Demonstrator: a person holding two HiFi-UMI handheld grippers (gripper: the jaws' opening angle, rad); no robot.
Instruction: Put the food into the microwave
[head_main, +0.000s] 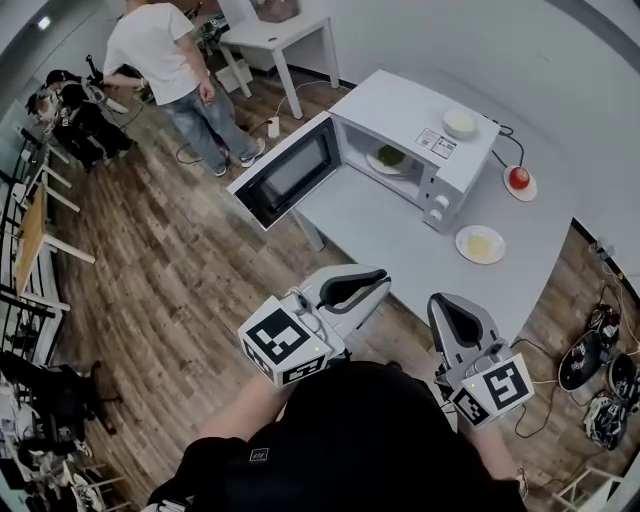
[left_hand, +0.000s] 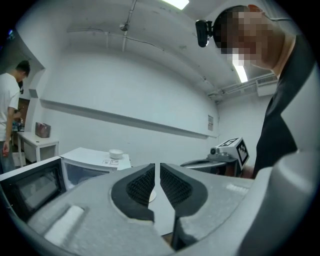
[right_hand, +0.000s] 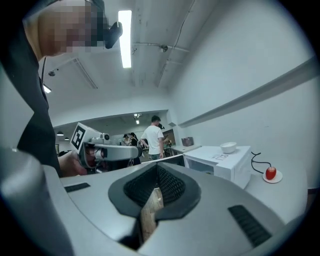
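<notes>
Both left gripper (left_hand: 155, 172) and right gripper (right_hand: 157, 171): jaws together, empty; green food (head_main: 390, 156) in microwave (head_main: 400, 105) indistinct

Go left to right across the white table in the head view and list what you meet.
open microwave door → green food → plate of pale food → red apple

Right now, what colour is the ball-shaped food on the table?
The ball-shaped food is red; the head view shows it best.
</notes>
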